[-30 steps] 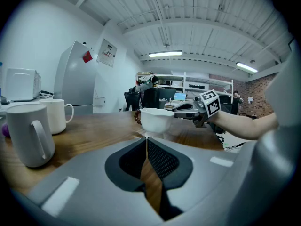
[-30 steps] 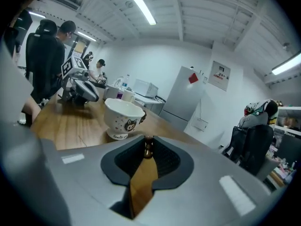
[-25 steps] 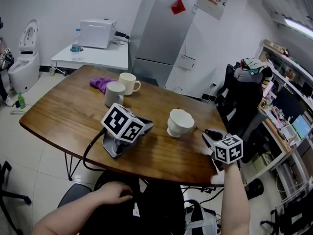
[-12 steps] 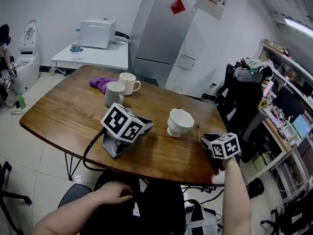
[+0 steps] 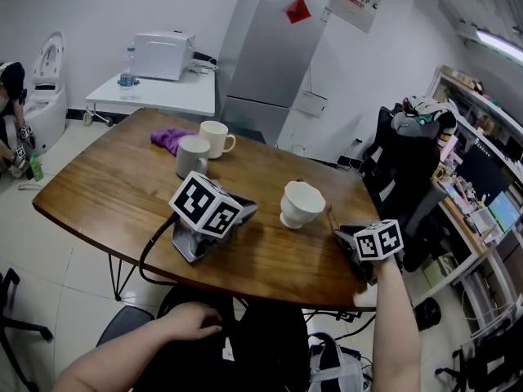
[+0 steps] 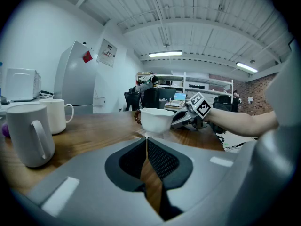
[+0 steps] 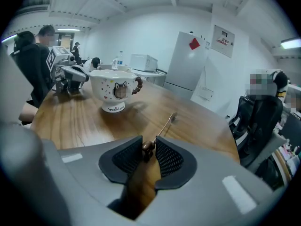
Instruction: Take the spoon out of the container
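Wooden bench [image 5: 106,186] fills the middle of an office room, with a purple cloth [image 5: 170,140] and two mugs [image 5: 203,147] at its far left. Nearer, the left hand-held gripper [image 6: 146,146] lies unattended on the wood, its jaws together and nothing between them. To its right stands the white cup [image 5: 301,203], which the head view shows with nothing sticking out of it. Just beyond it the spoon [image 7: 165,125] lies flat on the bench, clear of the cup, bowl pointing away. Its brown handle end sits between the pads of the right hand-held gripper [image 7: 149,150], whose jaws are opening: over the last second they have gone from a closer hold to a looser gap and no longer seem to press the handle. That reads as a release, so the removal looks done, with only backing the gripper away left.
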### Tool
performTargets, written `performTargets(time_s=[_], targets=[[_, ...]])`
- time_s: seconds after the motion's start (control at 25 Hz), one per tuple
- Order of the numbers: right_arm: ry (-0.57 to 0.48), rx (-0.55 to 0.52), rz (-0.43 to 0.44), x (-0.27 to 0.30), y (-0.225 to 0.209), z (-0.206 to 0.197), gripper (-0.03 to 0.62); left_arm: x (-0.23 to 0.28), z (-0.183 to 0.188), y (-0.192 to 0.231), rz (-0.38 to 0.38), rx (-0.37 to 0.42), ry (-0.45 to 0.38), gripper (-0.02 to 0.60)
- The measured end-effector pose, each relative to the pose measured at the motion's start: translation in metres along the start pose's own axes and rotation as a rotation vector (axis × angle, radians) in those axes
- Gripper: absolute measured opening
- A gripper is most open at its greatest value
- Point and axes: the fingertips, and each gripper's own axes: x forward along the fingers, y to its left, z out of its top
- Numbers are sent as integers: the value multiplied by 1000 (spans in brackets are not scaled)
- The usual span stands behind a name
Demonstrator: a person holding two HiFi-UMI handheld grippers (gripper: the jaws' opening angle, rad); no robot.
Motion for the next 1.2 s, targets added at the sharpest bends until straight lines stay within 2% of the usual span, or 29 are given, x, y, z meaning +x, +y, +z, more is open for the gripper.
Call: performTargets(time_s=[0.4, 0.68, 0.88, 1.0, 1.2], targets=[[-20, -1, 0, -3, 0, 2, 104, 0, 0, 0, -1, -1, 1, 12], [-49, 52, 41, -8, 3, 0, 118, -1, -1, 0, -1, 1, 0, 12], [-109, 91, 57, -14, 1, 10, 130, 0, 1, 1, -1, 0, 1, 12], [-162, 105, 57, -19, 2, 20, 115, -1, 1, 0, -1, 0, 1, 12], [-269, 124, 111, -31, 15, 39, 107, -1, 1, 1, -1, 0, 1, 12]])
